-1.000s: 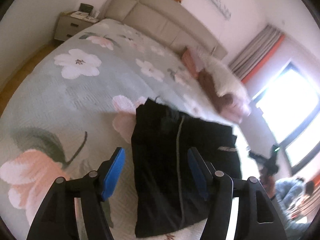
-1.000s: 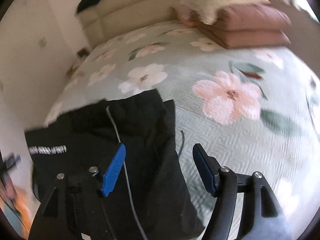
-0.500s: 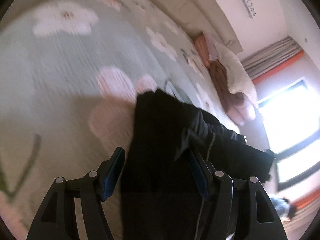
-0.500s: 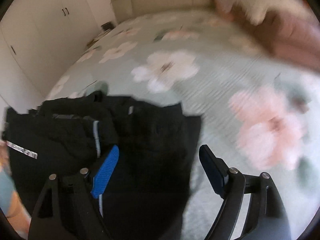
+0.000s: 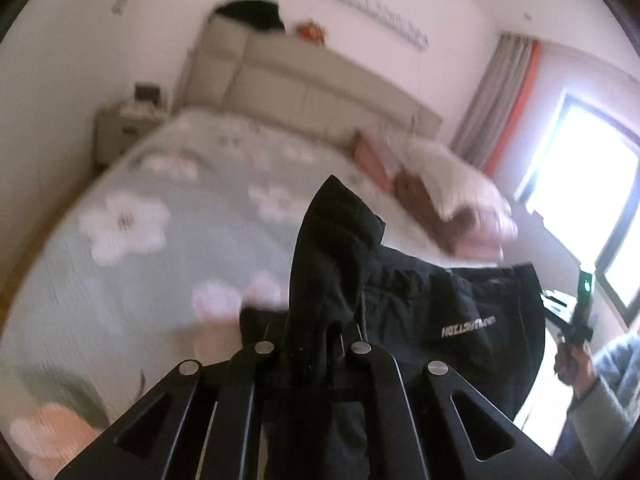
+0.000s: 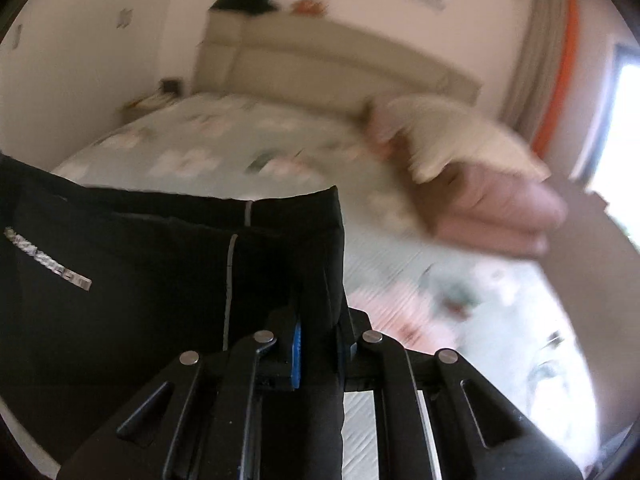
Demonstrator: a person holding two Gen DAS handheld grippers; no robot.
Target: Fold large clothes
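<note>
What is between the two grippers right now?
The black garment spans the stretch: left gripper pinches one bunched corner and right gripper the other, seen in both wrist views, above the floral bedspread.

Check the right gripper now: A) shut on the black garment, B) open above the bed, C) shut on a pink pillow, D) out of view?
A: the right gripper has black garment cloth pinched between its closed blue pads, held up off the floral bedspread.
</note>
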